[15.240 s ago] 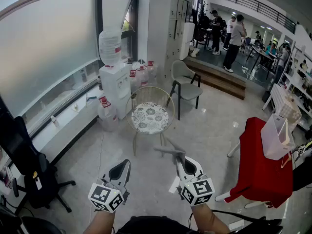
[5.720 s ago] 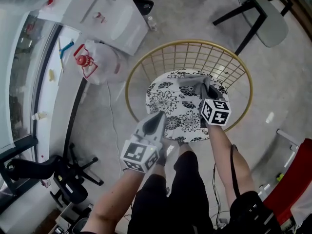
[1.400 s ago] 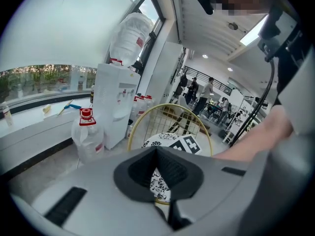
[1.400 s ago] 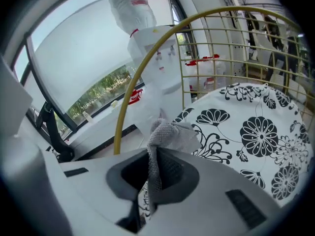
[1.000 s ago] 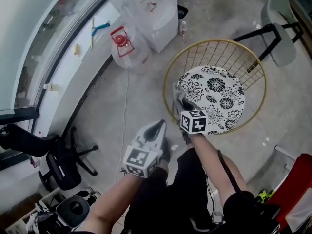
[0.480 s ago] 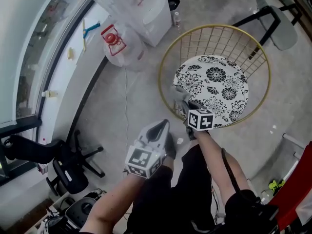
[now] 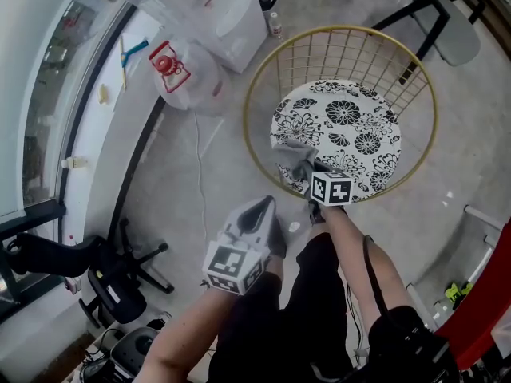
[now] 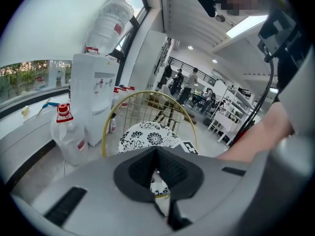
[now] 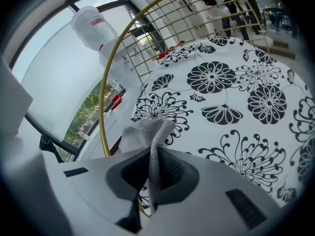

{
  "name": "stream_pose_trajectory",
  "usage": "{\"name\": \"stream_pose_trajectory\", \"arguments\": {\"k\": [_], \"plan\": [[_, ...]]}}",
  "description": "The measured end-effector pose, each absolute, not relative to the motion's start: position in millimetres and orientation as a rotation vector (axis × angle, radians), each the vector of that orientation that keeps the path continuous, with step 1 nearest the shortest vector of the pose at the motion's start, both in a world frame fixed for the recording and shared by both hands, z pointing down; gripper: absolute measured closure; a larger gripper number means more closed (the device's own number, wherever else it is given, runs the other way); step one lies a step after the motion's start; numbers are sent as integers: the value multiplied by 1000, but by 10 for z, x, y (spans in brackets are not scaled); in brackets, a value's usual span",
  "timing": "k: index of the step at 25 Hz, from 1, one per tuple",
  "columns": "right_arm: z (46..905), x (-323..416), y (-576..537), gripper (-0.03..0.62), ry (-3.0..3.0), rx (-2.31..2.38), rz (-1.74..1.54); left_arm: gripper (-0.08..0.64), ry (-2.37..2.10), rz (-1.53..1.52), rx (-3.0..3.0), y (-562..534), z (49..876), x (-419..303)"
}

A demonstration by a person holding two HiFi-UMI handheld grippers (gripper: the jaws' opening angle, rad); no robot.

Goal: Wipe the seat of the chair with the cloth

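Showing the right claw (image 9: 151, 173) closed on a narrow fold of the grey woven cloth (image 9: 147, 132), which stands pinched between the pads and bunches forward of the tips. In the head view this claw (image 7: 310, 170) sits at the near-left margin of the seat cushion (image 7: 351, 126). The cloth (image 7: 292, 155) lies on the black-and-white floral fabric just inside the gold wire rim (image 7: 254, 94). It appears to touch the cushion, though how firmly it bears down cannot be read.

The left claw (image 7: 261, 208) hangs off the chair, above the floor (image 7: 200, 182) and near the person's body. Its own view shows the jaws together with nothing between them (image 8: 157, 154).

The step in hand is judged to be the wipe itself, with most of the cushion lying beyond the cloth toward the far right.

- A lower wrist would lay a broad flap flat, not only the pinched ridge.
- Overlapping strokes under even pressure would cover the pattern without gaps.
- The tips are best held off the rim, whose bars could snag the weave.
- Because the grip takes only a thin fold, a hard drag might pull it free.

Past the chair stand a white water dispenser (image 7: 227, 18), a red-capped water jug (image 7: 180, 74) and a grey chair (image 7: 447, 34).
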State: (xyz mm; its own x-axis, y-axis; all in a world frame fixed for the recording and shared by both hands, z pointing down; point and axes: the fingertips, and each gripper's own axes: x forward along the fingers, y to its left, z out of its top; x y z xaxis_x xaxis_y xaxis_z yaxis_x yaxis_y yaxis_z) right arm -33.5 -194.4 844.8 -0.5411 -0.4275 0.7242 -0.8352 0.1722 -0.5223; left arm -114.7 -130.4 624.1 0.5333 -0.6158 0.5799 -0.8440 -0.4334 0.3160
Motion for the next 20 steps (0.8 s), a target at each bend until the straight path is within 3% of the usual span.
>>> {"name": "stream_pose_trajectory", "arguments": {"k": [20], "plan": [[8586, 866, -1765, 569, -1843, 1416, 1317, 554, -1048, 550, 2268, -1299, 6257, -532]]}}
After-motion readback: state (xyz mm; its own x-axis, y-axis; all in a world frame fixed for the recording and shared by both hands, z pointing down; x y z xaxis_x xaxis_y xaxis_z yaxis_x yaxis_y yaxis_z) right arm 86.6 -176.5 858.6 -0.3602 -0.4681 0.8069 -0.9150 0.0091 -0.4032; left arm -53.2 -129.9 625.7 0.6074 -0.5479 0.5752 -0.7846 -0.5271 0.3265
